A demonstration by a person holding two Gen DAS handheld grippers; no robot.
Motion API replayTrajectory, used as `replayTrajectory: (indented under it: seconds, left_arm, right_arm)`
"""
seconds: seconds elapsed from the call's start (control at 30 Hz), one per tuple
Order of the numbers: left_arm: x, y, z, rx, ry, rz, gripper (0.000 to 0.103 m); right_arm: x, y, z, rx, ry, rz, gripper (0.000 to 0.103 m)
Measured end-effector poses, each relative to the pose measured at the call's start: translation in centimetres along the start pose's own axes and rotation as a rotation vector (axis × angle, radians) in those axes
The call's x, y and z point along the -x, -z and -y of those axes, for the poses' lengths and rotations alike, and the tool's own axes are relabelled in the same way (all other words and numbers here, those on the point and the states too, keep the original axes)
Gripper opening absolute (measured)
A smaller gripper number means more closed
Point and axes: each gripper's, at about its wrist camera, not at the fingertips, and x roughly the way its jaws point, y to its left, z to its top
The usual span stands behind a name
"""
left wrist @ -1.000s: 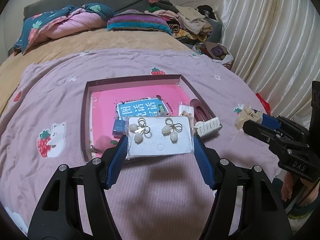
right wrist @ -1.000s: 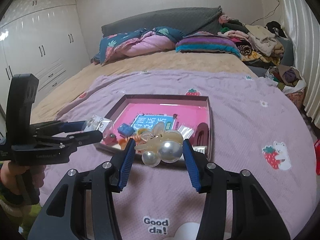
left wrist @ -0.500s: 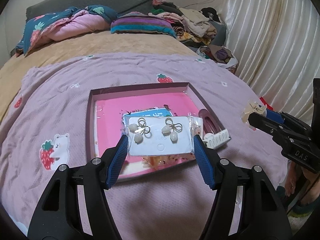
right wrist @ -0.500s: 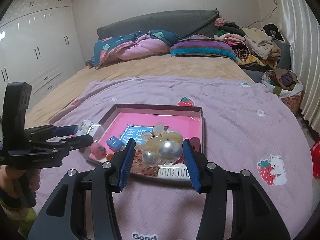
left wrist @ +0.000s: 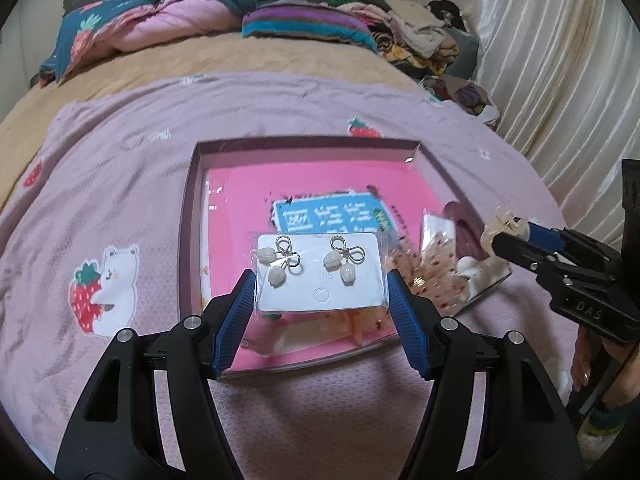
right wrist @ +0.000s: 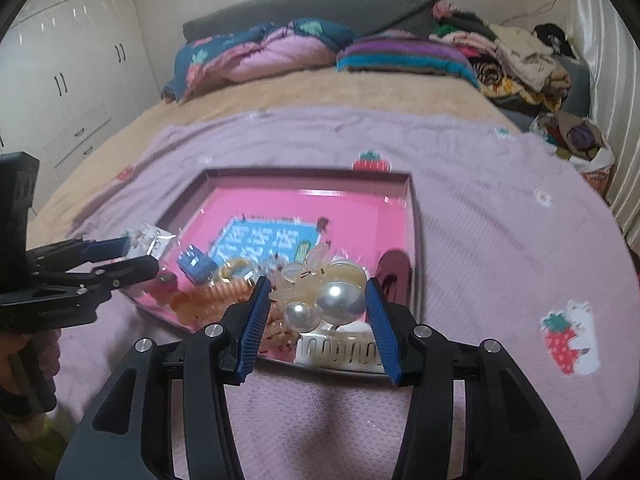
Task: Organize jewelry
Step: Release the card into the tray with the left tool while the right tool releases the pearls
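My left gripper (left wrist: 320, 276) is shut on a white earring card (left wrist: 320, 272) in a clear sleeve, holding it over the near edge of the pink tray (left wrist: 240, 188). My right gripper (right wrist: 316, 300) is shut on a pearl hair clip (right wrist: 328, 296) with cream petals, above the tray's (right wrist: 360, 208) near right corner. The right gripper (left wrist: 520, 240) shows in the left wrist view at the right; the left gripper (right wrist: 136, 252) shows in the right wrist view at the left. The tray holds a blue card (left wrist: 328, 216), a white comb clip (right wrist: 340, 352) and an orange coil tie (right wrist: 212, 296).
The tray lies on a lilac blanket (left wrist: 120, 200) with strawberry bear prints, on a bed. Pillows and quilts (right wrist: 280, 52) lie at the head. Piled clothes (right wrist: 520, 60) sit far right by a white curtain (left wrist: 560, 60). White wardrobes (right wrist: 60, 80) stand left.
Both grippers have moved forward toward the tray, each still holding its item; the tray looks larger and nearer in both views.
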Motion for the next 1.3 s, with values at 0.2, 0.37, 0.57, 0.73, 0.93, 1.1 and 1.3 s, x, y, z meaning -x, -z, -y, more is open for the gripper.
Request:
replayTrajectory:
  seconds: [0.2, 0.37, 0.57, 0.73, 0.93, 1.1, 1.3]
  left_arm:
    - [-0.8, 0.8, -0.8, 0.013, -0.016, -0.022, 0.058]
    - [-0.6, 0.9, -0.9, 0.019, -0.022, -0.017, 0.063]
    - [0.7, 1.1, -0.5, 0.019, -0.024, 0.001, 0.069]
    - [2.8, 1.2, 0.0, 0.013, -0.026, 0.033, 0.077]
    - [5.7, 1.7, 0.3, 0.014, -0.041, 0.078, 0.091]
    - [7.8, 2.4, 0.4, 0.023, -0.058, 0.107, 0.094]
    - [9.6, 4.3, 0.6, 0.019, -0.074, 0.118, 0.094]
  right_arm:
    - [-2.0, 0.8, -0.1, -0.016, -0.008, -0.041, 0.048]
    - [-1.1, 1.0, -0.1, -0.028, -0.004, -0.02, 0.068]
    - [1.7, 1.1, 0.0, -0.04, 0.003, 0.037, 0.082]
    - [4.6, 1.6, -0.3, -0.044, 0.017, 0.083, 0.092]
    - [7.8, 2.5, -1.4, -0.019, 0.031, 0.135, 0.098]
    - [9.6, 3.3, -2.2, -0.008, 0.024, 0.158, 0.099]
    - [10.9, 4.3, -3.0, 0.001, 0.014, 0.168, 0.099]
